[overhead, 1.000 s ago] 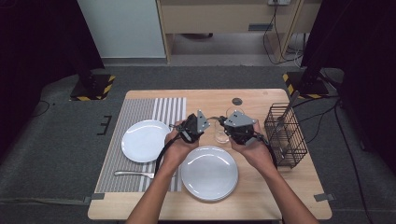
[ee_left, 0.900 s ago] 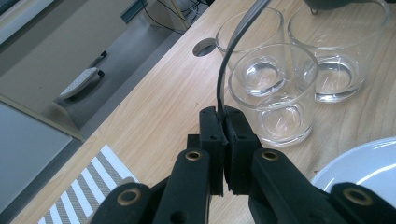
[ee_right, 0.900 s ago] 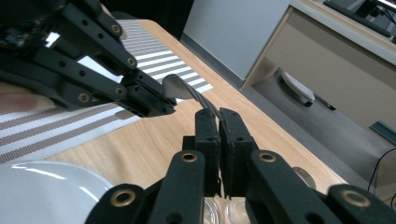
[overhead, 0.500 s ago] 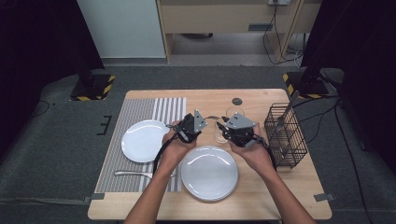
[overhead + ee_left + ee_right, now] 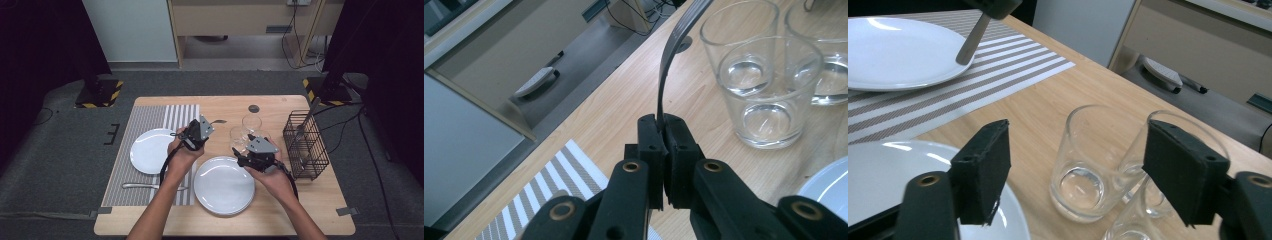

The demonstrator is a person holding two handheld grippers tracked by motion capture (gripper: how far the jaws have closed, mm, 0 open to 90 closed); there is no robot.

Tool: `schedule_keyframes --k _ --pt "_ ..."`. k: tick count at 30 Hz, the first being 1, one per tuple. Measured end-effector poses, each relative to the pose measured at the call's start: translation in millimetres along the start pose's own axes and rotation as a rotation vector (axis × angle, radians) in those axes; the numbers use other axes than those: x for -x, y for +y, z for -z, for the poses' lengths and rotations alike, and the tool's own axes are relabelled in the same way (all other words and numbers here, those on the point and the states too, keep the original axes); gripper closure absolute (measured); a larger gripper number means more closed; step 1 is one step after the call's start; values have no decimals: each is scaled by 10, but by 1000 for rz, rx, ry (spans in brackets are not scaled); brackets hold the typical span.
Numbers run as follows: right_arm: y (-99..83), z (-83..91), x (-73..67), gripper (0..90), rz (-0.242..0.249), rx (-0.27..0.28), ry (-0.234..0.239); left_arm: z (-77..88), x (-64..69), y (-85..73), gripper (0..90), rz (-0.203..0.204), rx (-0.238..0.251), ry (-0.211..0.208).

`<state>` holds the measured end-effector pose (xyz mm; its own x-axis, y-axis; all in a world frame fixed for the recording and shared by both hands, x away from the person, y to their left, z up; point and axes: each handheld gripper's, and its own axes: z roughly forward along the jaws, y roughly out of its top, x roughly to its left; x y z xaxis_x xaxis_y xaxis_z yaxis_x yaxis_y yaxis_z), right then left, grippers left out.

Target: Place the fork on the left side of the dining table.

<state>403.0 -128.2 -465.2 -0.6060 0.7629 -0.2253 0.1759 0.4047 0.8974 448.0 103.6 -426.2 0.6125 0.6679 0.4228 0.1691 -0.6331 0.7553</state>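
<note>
Left gripper (image 5: 204,126): I see its jaws pressed together on the handle of a fork (image 5: 672,55), which rises from the pads and curves away over the worktop (image 5: 280,107).
Fork, high view: its far end (image 5: 216,121) sticks out past the gripper, above the bare wood beside the striped mat (image 5: 150,117).
Right gripper (image 5: 243,150): I see its jaws standing well apart; they have just been opening, and the pads press on nothing.
Nearest glass (image 5: 1093,162): upright on the wood, between and just beyond the right pads, empty.
Other glasses: a second (image 5: 1168,165) touches it from behind; a third (image 5: 251,123) stands farther back.
Plates: one (image 5: 150,150) on the mat, one (image 5: 223,185) on the wood below the right gripper.
Wire basket (image 5: 305,145): at the right edge, holding cutlery.
</note>
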Motion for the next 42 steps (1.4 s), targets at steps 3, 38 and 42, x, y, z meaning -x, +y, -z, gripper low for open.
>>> schedule_keyframes --k 3,38,42 --pt "-78 32 -48 206 3 -3 6 20 -43 -37 873 -11 -5 13" --pt "-388 167 -123 99 37 -38 10 104 -414 -354 872 -78 -107 100" --pt "-400 188 -110 99 37 -32 9 107 -422 -375 872 -85 -116 106"
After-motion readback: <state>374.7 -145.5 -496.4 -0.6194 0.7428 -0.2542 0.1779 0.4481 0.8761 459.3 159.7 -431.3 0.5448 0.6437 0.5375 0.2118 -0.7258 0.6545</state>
